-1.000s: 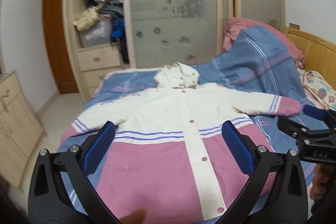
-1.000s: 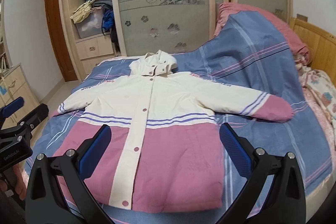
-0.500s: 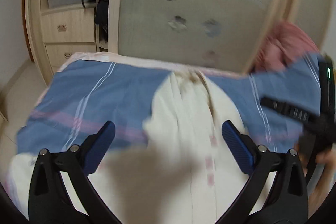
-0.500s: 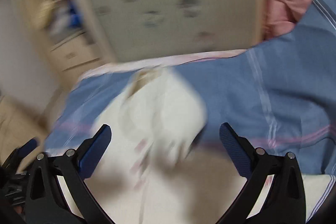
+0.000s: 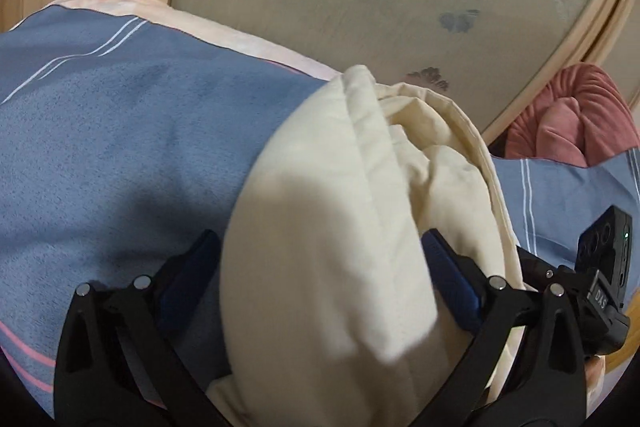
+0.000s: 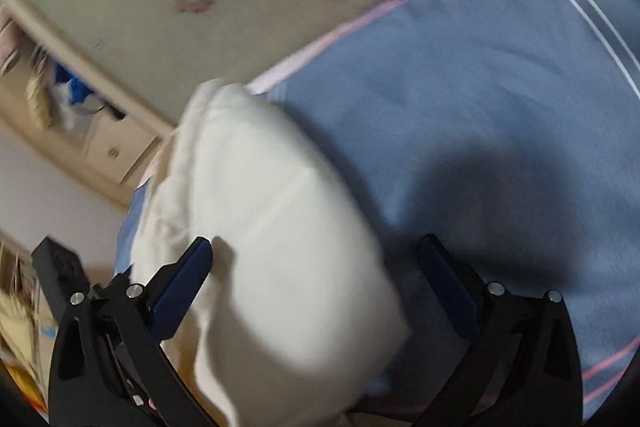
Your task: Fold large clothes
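- While the cream hood (image 5: 352, 211) of the jacket lies on the blue bed cover (image 5: 100, 131), it is straddled by the left hand-held gripper (image 5: 320, 267) and right hand-held gripper (image 6: 316, 267), both spread wide.
- Folding is judged barely begun; closing on the hood is called for next.
- "DAS" is read on the right tool.

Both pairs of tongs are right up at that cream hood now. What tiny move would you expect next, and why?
Probably both close on the hood. The left tongs stand open with the cream fabric bulging between the blue pads, and the right tongs are open with the hood lying between theirs too, on the blue bedspread. Nothing looks pinched yet, so a grip likely comes before any folding.
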The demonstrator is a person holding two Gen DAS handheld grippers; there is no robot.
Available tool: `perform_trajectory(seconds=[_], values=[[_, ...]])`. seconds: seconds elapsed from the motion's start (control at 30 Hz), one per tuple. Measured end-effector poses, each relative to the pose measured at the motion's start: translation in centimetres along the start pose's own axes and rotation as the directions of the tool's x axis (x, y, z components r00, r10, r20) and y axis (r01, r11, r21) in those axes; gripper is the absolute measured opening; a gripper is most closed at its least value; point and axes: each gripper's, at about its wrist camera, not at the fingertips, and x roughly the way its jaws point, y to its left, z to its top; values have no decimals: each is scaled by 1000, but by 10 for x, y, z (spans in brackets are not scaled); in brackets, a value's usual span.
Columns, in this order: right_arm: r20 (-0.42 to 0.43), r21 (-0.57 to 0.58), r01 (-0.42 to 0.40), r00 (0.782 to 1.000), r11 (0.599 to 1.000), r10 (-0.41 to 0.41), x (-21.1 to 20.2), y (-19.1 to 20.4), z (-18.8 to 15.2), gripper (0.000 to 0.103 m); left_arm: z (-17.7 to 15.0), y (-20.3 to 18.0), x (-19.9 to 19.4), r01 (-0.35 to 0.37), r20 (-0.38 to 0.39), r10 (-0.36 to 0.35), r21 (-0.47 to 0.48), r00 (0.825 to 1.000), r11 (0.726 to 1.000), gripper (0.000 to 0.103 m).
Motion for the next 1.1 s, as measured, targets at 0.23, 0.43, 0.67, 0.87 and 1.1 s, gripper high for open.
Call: perform_trajectory(seconds=[0.23,0.43,0.67,0.87,1.1], values=[[19,-19,-54,998,998,55,11,-2,2,70,-3,-16,0,90,-7,-90,60,996,994,56],[66,-107,-1,998,994,8,8,17,6,31,-3,-20,-19,78,88,-84,77,992,994,14],[186,-268,64,982,961,-13,-35,60,0,23,-21,-48,-86,54,305,-96,144,947,988,11],[357,-467,142,933,873,39,-141,109,-67,22,-71,-85,-178,49,391,-155,268,907,962,11],[320,-320,56,946,946,52,-222,66,-204,22,-202,-91,-260,54,303,-128,241,944,969,11]])
